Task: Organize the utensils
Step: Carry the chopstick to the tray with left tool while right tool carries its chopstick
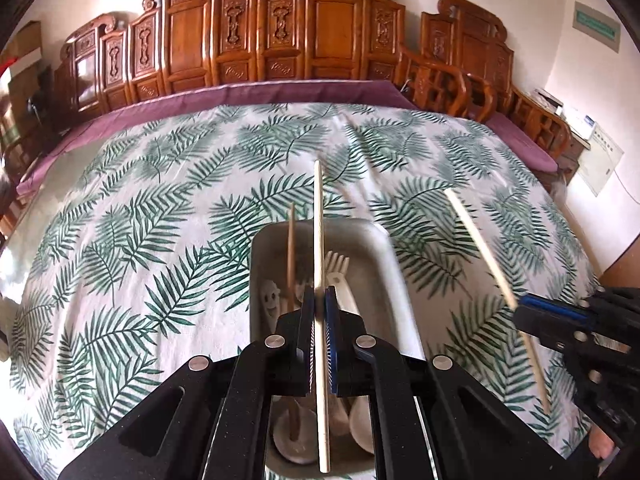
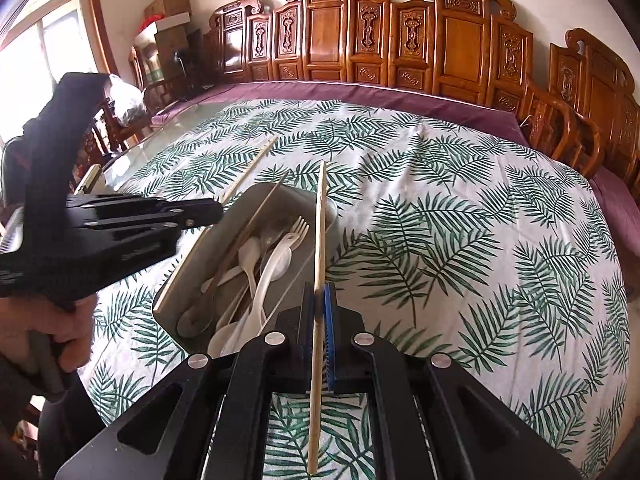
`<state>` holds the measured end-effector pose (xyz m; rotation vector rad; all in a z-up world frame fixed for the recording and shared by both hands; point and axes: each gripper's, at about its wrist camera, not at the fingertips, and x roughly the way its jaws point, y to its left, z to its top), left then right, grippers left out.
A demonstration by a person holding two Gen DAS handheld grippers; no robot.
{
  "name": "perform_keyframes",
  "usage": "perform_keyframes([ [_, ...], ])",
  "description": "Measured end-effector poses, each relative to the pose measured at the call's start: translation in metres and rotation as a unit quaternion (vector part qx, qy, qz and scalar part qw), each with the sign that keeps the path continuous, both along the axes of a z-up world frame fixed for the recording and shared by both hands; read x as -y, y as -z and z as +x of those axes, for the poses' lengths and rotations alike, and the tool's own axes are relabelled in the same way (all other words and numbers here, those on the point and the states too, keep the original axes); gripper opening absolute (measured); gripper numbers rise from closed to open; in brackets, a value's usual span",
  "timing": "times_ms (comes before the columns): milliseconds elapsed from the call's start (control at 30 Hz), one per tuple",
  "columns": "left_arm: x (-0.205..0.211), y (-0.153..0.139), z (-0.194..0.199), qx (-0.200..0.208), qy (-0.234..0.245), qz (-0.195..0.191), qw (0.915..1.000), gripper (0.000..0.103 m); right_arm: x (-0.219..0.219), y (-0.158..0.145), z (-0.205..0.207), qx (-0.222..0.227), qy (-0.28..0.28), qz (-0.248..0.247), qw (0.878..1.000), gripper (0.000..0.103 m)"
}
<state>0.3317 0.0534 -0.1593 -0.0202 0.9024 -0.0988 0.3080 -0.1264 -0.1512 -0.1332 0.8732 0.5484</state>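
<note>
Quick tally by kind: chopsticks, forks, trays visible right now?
Chopsticks: 3, one in the left hand-held gripper, one in the right hand-held gripper, one lying in the tray
White plastic fork: 1
Grey tray: 1
Total: 5; spoons overlap, uncounted.

Nothing readable here: the green wall sign at two o'clock is blurred, and the print on the white box at three o'clock is too small.
</note>
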Motion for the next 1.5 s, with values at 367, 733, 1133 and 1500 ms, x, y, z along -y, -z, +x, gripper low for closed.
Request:
perform_keyframes([
  [367,-0.012,0.034,0.018,-0.030,-0.014,0.008,0.9994,0.004,-0.007,0.015,0.003,-0.014,-0.007,-0.009,1.000,0.006],
  [733,-0.011,0.027,0.015,-0.034,-0.014,0.015,0.9992,0.009,-0.010,0.010,-0.002,-0.010,-0.012,-0.006,1.000,0.006],
  [1133,-0.017,0.006,-0.012,-0.017,-0.007,0.014,0.9997,0.009,-0.019,0.008,-0.001,-0.017,-0.010,0.007,1.000,0.006],
  [1500,-0.038,-0.019,-0.041,0.007,-0.004,0.004,1.0000,0.009,-0.057,0.015,0.012,-0.034,-0.010,0.021,0.999,0.006],
])
